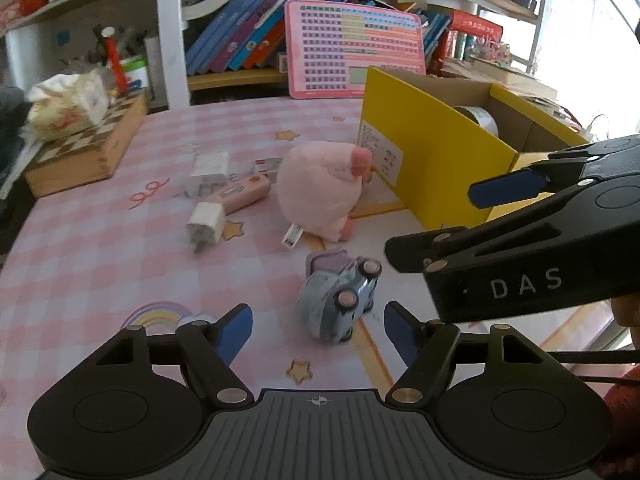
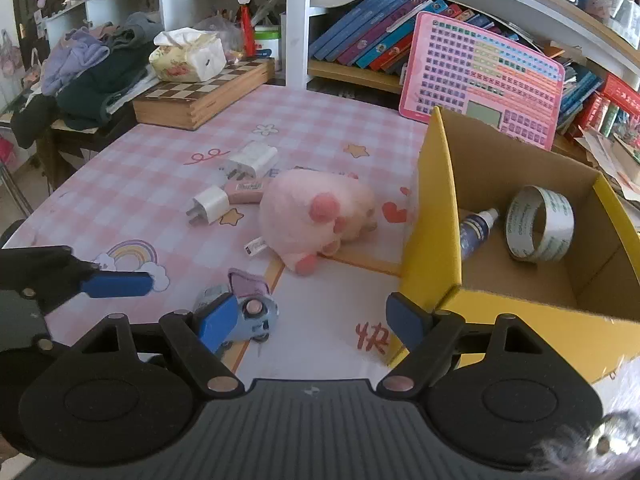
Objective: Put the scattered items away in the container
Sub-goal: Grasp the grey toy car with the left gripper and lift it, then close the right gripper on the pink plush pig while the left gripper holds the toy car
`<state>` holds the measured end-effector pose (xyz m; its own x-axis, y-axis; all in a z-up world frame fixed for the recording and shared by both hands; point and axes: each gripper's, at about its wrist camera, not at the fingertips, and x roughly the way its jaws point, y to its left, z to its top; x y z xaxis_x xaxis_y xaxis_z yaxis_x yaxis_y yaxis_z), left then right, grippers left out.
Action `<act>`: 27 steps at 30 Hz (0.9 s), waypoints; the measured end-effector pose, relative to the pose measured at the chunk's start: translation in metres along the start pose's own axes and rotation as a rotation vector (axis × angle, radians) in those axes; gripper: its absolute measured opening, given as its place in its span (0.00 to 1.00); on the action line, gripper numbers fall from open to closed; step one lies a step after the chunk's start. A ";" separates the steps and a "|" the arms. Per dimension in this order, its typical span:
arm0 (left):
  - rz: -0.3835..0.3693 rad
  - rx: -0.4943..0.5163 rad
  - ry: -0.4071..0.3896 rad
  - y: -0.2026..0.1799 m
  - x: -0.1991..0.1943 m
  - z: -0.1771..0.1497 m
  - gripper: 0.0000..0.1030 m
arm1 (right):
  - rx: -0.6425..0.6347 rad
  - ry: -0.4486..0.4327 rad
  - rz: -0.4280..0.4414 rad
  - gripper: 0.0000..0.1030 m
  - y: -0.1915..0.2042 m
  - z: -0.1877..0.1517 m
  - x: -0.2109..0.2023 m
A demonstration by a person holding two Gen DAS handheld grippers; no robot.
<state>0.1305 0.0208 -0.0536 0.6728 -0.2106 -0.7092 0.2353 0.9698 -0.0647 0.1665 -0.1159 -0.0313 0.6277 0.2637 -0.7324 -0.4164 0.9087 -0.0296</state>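
A blue-grey toy car [image 1: 338, 300] lies on its side on the pink checked tablecloth, just ahead of my open, empty left gripper [image 1: 318, 332]. It also shows in the right wrist view [image 2: 244, 312], by the left finger of my open, empty right gripper [image 2: 308, 320]. A pink plush toy [image 1: 320, 188] [image 2: 316, 216] lies beside the yellow cardboard box [image 1: 436, 160] [image 2: 434, 216]. Two white chargers [image 1: 206, 222] [image 1: 210, 168] and a pink case [image 1: 244, 194] lie left of the plush. The box holds a tape roll [image 2: 540, 222] and a small spray bottle [image 2: 476, 230].
A wooden chessboard box [image 2: 204, 96] with a tissue pack [image 2: 188, 56] stands at the back left. A pink keyboard toy [image 2: 484, 76] leans on the bookshelf behind the box. Clothes [image 2: 92, 72] are piled at far left. The right gripper's body [image 1: 540, 248] crosses the left wrist view.
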 end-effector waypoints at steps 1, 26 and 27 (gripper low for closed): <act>-0.005 0.002 0.001 0.001 0.005 0.002 0.69 | 0.001 0.007 0.003 0.79 -0.001 0.002 0.003; 0.009 -0.090 0.035 0.037 0.007 0.005 0.49 | -0.056 0.021 -0.007 0.84 0.024 0.044 0.046; 0.020 -0.108 0.034 0.041 0.003 0.004 0.49 | -0.063 0.011 -0.006 0.84 0.027 0.045 0.046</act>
<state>0.1452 0.0596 -0.0556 0.6520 -0.1886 -0.7344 0.1443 0.9817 -0.1240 0.2137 -0.0646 -0.0357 0.6233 0.2546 -0.7394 -0.4533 0.8881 -0.0763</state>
